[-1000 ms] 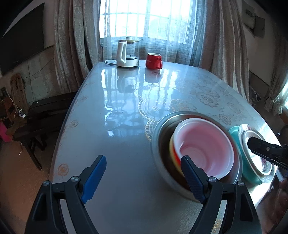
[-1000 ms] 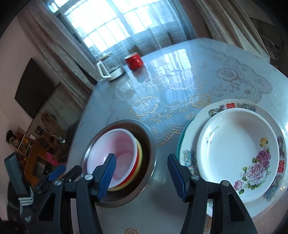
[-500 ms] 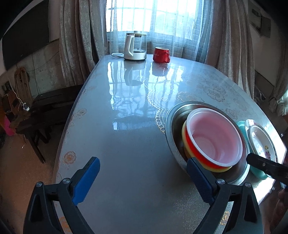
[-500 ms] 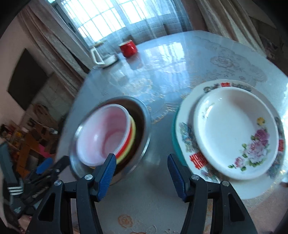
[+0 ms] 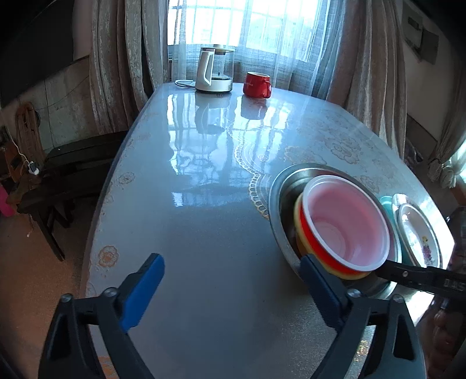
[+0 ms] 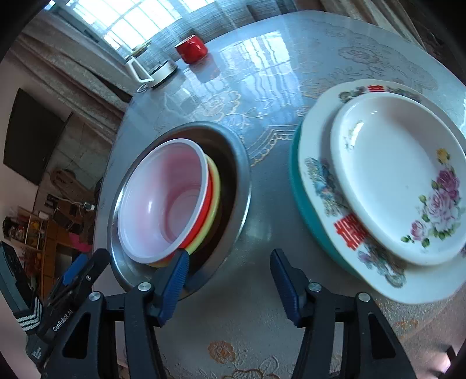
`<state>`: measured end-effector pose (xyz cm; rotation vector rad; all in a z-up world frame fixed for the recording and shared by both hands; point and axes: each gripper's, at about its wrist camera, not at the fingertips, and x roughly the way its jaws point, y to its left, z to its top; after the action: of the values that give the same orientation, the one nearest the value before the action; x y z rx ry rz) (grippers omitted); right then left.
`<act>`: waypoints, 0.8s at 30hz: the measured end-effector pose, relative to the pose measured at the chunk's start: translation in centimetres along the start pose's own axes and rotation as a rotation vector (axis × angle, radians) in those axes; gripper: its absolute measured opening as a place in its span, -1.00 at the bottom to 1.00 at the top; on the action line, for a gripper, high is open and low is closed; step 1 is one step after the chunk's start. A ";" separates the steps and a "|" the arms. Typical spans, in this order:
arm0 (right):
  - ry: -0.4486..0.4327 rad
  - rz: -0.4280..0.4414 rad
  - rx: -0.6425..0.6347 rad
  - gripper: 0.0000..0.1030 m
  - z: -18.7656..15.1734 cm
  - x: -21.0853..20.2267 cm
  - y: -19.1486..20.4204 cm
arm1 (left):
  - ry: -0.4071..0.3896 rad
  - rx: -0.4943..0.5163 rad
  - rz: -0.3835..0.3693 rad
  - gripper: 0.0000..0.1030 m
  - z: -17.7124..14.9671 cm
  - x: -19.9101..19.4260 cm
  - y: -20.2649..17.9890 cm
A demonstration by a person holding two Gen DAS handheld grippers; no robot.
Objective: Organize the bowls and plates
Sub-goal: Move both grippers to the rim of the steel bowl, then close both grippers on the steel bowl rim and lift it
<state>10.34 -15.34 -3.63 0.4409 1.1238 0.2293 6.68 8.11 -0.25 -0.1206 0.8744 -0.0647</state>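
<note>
Left wrist view, gripper: left gripper spread wide, nothing held, hovering over the near end of the worktop; its right blue pad sits just in front of the steel basin rim.
Right wrist view, gripper: right gripper also open, nothing between the pads, over bare worktop between basin and plate stack; left pad overlaps the basin's near rim in the picture, contact cannot be told.
Steel basin: steel basin on the worktop, near edge, left of the plates.
Bowls: red bowl with pale pink inside nested in a yellow bowl, both tilted inside the basin, leaning to its near-left side.
Plates: stack just right of the basin, not touching it. Top is a white rose-pattern plate, on a larger floral plate with red characters, on a teal plate showing only at the edge.
Cross view: right gripper's finger tip pokes in beside the basin in the left wrist view.
Far end: red mug and glass electric kettle side by side by the curtained window, well apart from the dishes.
</note>
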 end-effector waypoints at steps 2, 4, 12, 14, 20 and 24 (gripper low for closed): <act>-0.005 0.009 -0.009 0.02 0.1 0.2 0.3 | 0.003 -0.007 -0.021 0.69 0.0 0.1 0.1; -0.007 -0.001 -0.026 -0.03 0.3 0.3 0.7 | 0.003 -0.010 -0.033 0.59 0.1 0.1 0.0; 0.005 -0.006 -0.018 -0.27 1.2 1.1 0.7 | -0.002 0.039 -0.061 0.18 0.6 -0.1 -0.6; 0.016 0.000 -0.006 -0.27 1.3 1.3 0.6 | 0.007 0.048 -0.077 0.05 0.9 -0.1 -0.7; 0.036 -0.004 0.013 -0.27 1.3 1.4 0.1 | 0.110 0.046 -0.185 -0.28 2.0 1.0 -0.7; 0.042 -0.007 0.009 -0.27 1.4 1.5 0.3 | 0.215 0.056 -0.237 -0.30 3.0 2.1 -0.8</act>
<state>12.22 -14.83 -4.24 0.4416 1.1680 0.2281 10.26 7.34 0.16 -0.1665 1.0695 -0.3279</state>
